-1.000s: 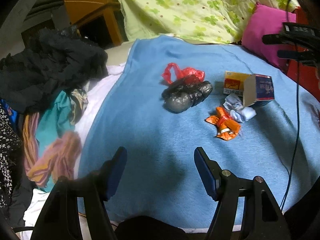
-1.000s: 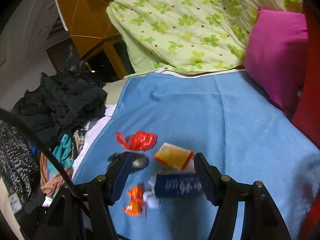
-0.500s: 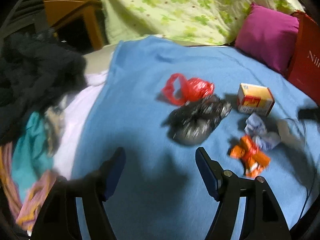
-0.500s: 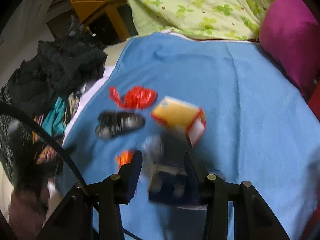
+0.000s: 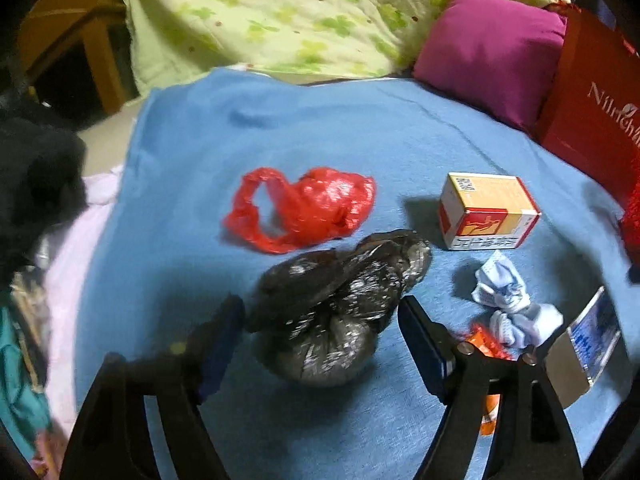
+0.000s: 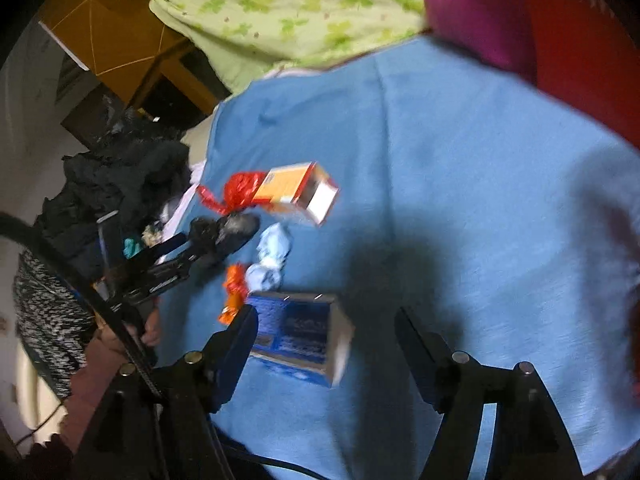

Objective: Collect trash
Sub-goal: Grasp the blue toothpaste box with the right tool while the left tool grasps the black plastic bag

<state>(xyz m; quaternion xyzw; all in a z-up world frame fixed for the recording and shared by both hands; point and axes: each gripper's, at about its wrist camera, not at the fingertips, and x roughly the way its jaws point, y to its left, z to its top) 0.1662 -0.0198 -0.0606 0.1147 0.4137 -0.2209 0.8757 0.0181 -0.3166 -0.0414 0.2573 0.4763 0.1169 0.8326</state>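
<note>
The black bag (image 5: 340,304), a knotted, crinkly plastic bundle with a glossy sheen, lies in the middle of the blue blanket (image 5: 320,128), between the fingers of the left gripper (image 5: 320,344). Those jaws stand apart and are opening; the pads do not look pressed on the bag. Just beyond it lies a thin red bag (image 5: 304,208), crumpled with a loop handle; to the right are an orange carton (image 5: 488,210), hard-edged card, a wad of pale tissue (image 5: 508,300) and an orange wrapper (image 5: 488,346).

The right gripper (image 6: 324,344) has its jaws apart and opening too; a blue box (image 6: 300,336) sits by its left finger, seemingly not clamped, though blur leaves that unsure.

Slick film may slip or bulge out if the left jaws close on the rounded belly rather than the knot. A shallow bite could also pinch the soft, fuzzy blanket. The light box may tip or skid away if nudged by one finger.
</note>
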